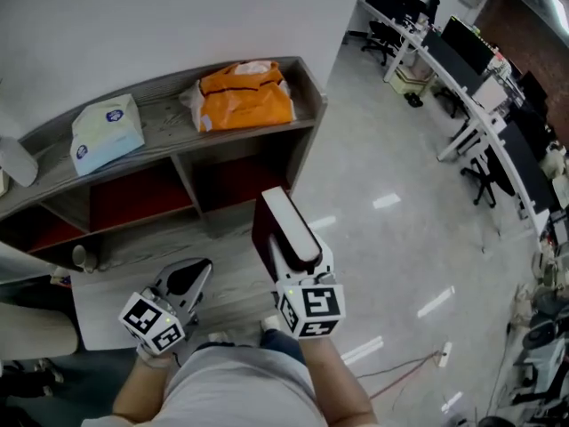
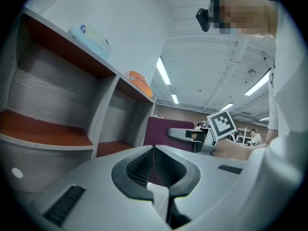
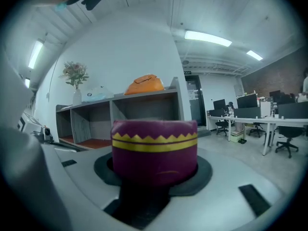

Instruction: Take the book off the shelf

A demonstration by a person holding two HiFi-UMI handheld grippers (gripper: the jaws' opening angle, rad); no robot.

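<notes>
A thick maroon book [image 1: 265, 231] with white page edges stands upright between the jaws of my right gripper [image 1: 289, 249], which is shut on it. The book is out in front of the low wooden shelf [image 1: 169, 124], clear of its compartments. In the right gripper view its spine [image 3: 154, 150] fills the middle, maroon with a yellow zigzag band. My left gripper [image 1: 189, 280] hangs lower left of the book, shut and holding nothing. In the left gripper view the jaws [image 2: 154, 150] meet at the tip, and the book [image 2: 161, 131] shows beyond them.
On the shelf's top lie an orange bag [image 1: 245, 96] and a pale blue tissue pack [image 1: 106, 132], with a white vase [image 1: 18, 160] at the left end. Office desks and chairs [image 1: 480, 87] line the right. A cable [image 1: 404, 365] lies on the glossy floor.
</notes>
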